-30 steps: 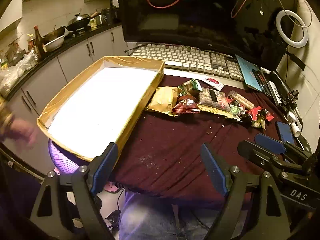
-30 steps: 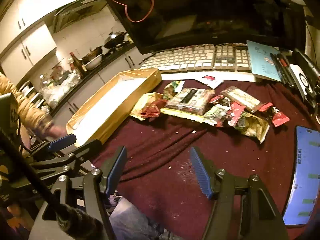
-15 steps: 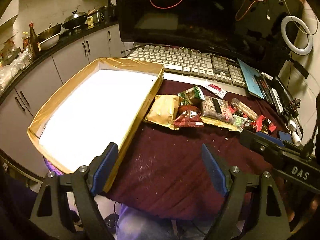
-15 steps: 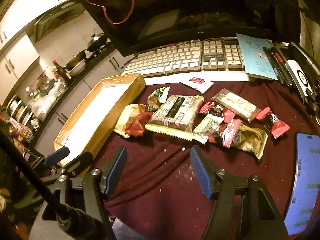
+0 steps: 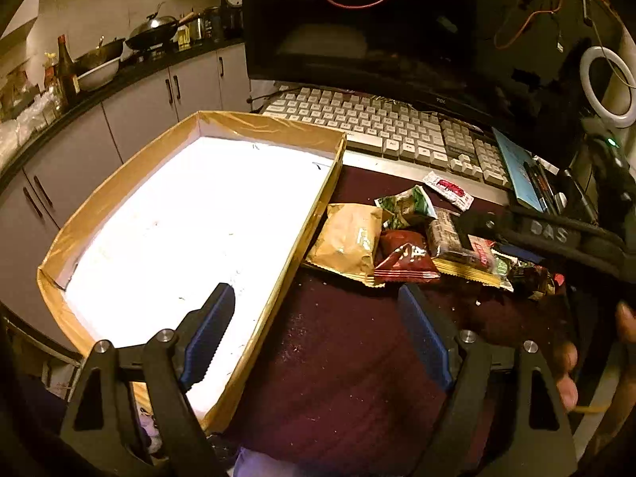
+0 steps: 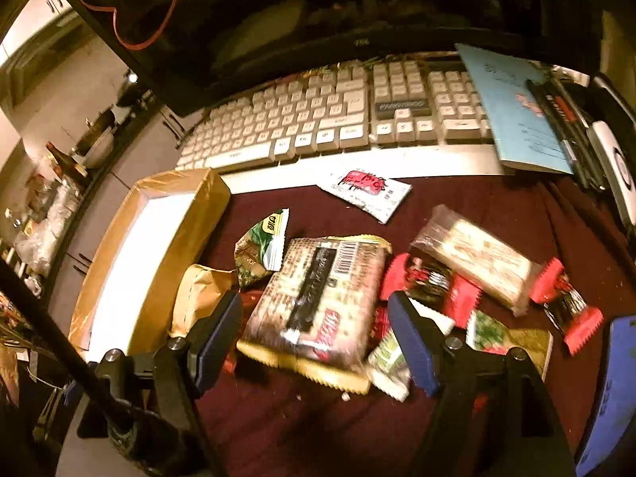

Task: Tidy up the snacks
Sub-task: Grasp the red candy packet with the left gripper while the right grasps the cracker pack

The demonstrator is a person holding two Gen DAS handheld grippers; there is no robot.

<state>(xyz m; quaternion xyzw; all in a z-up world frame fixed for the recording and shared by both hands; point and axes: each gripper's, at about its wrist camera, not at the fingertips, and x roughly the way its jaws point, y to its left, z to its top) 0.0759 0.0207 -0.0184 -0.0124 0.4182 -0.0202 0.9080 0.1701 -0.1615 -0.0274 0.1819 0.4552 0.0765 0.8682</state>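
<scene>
A pile of snack packets lies on the maroon cloth: a tan bag (image 5: 349, 238) (image 6: 198, 298), a dark red packet (image 5: 405, 258), a large brown-patterned packet (image 6: 318, 302) (image 5: 449, 238), a green packet (image 6: 262, 246), red wrappers (image 6: 437, 282) and a clear-wrapped bar (image 6: 477, 258). A shallow gold-edged box with a white floor (image 5: 190, 222) (image 6: 135, 246) stands left of them. My left gripper (image 5: 318, 338) is open and empty over the box's right rim. My right gripper (image 6: 318, 342) is open, just above the large packet, jaws either side of it.
A white keyboard (image 6: 338, 119) and dark monitor (image 5: 397, 31) stand behind the snacks. A white sachet (image 6: 365, 190) lies near the keyboard. A blue notebook and pens (image 6: 512, 111) are at right, a blue phone (image 6: 612, 397) at far right. Kitchen cabinets (image 5: 139, 107) are left.
Both grippers have moved forward. The right one has dropped close over the large packet. The left one now hangs over the box's right rim. Both stay open.
</scene>
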